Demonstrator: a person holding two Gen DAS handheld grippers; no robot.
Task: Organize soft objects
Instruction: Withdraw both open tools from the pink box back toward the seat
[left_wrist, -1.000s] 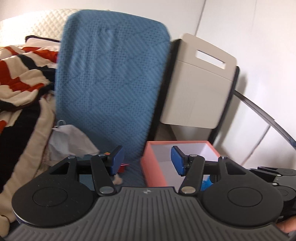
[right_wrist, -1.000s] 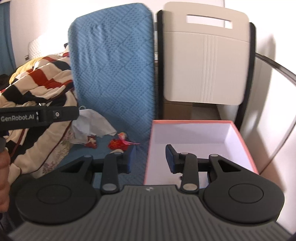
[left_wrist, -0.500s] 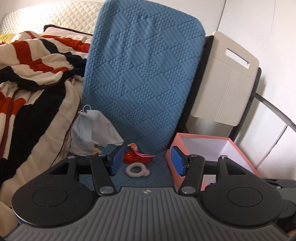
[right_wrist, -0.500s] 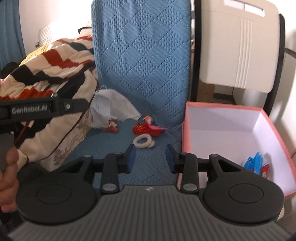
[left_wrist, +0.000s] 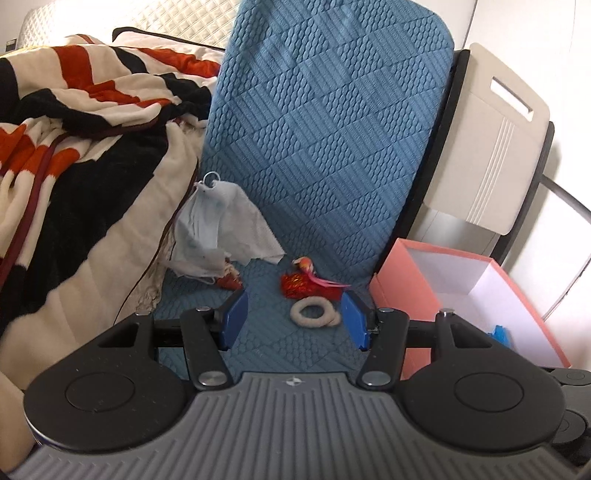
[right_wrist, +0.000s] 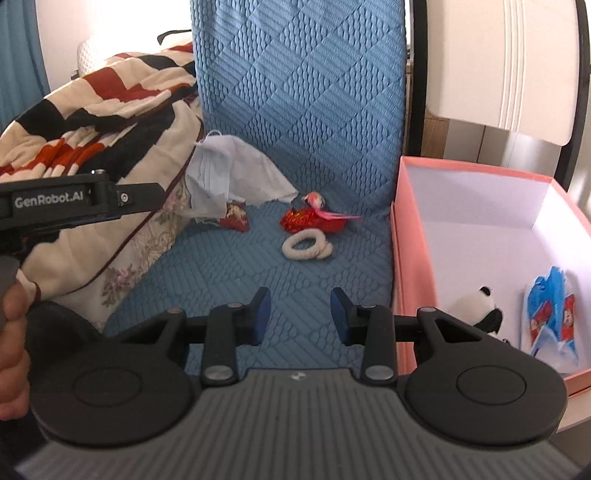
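On the blue quilted seat (right_wrist: 229, 280) lie a white fabric ring (left_wrist: 314, 312) (right_wrist: 306, 248), a red flamingo toy (left_wrist: 308, 283) (right_wrist: 314, 218), a small red pouch (left_wrist: 231, 281) (right_wrist: 234, 218) and a crumpled white mask with cloth (left_wrist: 218, 229) (right_wrist: 225, 173). My left gripper (left_wrist: 294, 320) is open and hangs short of the ring, which shows between its blue pads without touching them. My right gripper (right_wrist: 300, 314) is open and empty over the seat's front. To the right, a pink box (left_wrist: 391, 295) (right_wrist: 400, 236) holds a panda plush (right_wrist: 484, 306) and a blue packet (right_wrist: 550, 310).
A striped red, black and cream blanket (left_wrist: 85, 155) (right_wrist: 92, 110) is heaped on the left, against the seat. The blue cushion back (left_wrist: 325, 129) rises behind the objects, with a cream folding chair (left_wrist: 491, 155) behind the box. A hand (right_wrist: 11, 332) holds the other tool's black body (right_wrist: 74, 201) at the left.
Both grippers have dropped and tilted down toward the seat. The ring, flamingo and pouch have come into view, and so have the box's contents. Neither gripper's opening has changed.
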